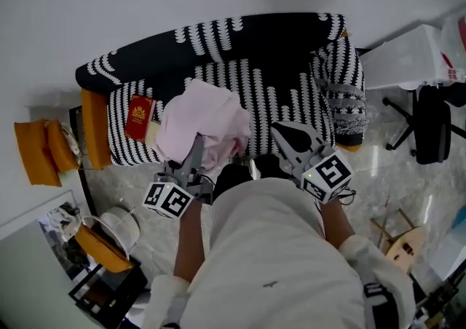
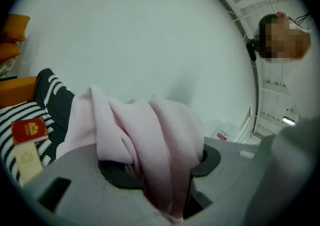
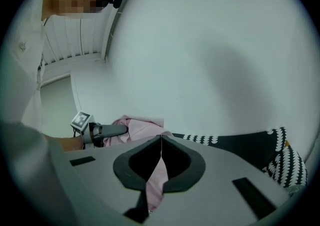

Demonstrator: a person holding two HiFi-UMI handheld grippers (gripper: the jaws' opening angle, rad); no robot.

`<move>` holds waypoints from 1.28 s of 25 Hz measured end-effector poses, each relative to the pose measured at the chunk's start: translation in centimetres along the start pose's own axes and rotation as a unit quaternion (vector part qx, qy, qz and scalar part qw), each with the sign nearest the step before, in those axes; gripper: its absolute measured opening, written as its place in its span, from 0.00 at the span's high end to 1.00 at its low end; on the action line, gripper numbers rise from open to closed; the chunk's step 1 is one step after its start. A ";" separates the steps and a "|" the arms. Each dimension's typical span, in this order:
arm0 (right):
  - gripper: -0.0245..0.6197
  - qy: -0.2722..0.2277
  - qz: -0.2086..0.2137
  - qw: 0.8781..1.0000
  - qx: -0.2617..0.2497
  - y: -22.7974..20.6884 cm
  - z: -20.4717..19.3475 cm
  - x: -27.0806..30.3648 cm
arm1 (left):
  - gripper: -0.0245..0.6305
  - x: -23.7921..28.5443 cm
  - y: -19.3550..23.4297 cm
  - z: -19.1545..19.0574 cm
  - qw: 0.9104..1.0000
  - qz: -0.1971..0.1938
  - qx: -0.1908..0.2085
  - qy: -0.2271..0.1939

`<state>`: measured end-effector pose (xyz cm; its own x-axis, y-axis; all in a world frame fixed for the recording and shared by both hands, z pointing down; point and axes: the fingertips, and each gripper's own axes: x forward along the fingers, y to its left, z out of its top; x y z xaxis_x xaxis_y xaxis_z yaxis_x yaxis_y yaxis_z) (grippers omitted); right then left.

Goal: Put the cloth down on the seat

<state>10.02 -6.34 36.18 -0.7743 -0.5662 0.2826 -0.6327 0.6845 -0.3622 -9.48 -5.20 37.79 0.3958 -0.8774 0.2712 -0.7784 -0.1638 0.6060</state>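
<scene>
A pale pink cloth [image 1: 198, 125] hangs bunched over the left half of the black-and-white patterned sofa seat [image 1: 273, 94]. My left gripper [image 1: 195, 147] is shut on a thick fold of the cloth [image 2: 150, 130], which fills the space between its jaws [image 2: 160, 170]. My right gripper [image 1: 285, 135] sits further right over the seat's front edge. Its jaws [image 3: 161, 140] are shut on a thin edge of the cloth [image 3: 157, 180]. In the right gripper view the rest of the cloth [image 3: 137, 126] and the left gripper [image 3: 102, 131] show to the left.
A red booklet [image 1: 140, 116] lies on the seat's left end, also in the left gripper view [image 2: 30, 131]. Orange cushions [image 1: 42, 149] sit left of the sofa. A white fan [image 1: 120, 226] stands on the floor. At the right are an office chair [image 1: 433, 131] and a white box [image 1: 404, 58].
</scene>
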 end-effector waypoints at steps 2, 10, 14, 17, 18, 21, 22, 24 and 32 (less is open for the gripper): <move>0.95 0.004 0.006 1.000 0.004 -0.6 -0.2 0.1 | 0.64 0.7 0.0 -0.3 1.000 0.002 0.005 0.007; 0.95 0.023 0.017 0.999 0.022 -1.8 -1.4 1.2 | 0.64 2.7 0.4 -1.0 0.999 0.000 0.025 0.029; 0.95 0.027 0.016 0.999 0.021 -1.4 -1.4 2.0 | 0.63 3.5 1.9 -1.9 0.999 -0.001 0.024 0.043; 0.95 0.027 0.006 0.999 0.018 -1.3 -0.9 2.5 | 0.63 4.3 3.1 -2.6 0.998 -0.010 0.020 0.055; 0.95 0.026 0.001 0.999 0.019 -1.2 -0.7 2.7 | 0.63 4.6 3.5 -2.8 0.998 -0.015 0.022 0.062; 0.95 0.024 -0.010 1.000 0.016 -1.2 -0.2 3.5 | 0.63 5.9 4.4 -3.4 0.995 -0.034 0.032 0.086; 0.95 0.024 -0.015 0.999 0.016 -1.3 0.0 3.8 | 0.63 6.4 4.7 -3.7 0.994 -0.041 0.034 0.094; 0.95 0.023 -0.023 0.999 0.015 -1.2 0.3 4.2 | 0.63 7.2 5.2 -4.3 0.992 -0.055 0.036 0.109; 0.95 0.030 -0.051 0.998 0.018 -0.4 0.0 6.5 | 0.63 10.4 8.6 -7.1 0.986 -0.076 0.024 0.148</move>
<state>5.21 -10.29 38.11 -0.7059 -0.6027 0.3721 -0.7083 0.6070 -0.3605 -8.62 -12.58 51.16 0.6283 -0.6728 0.3905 -0.7189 -0.3103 0.6221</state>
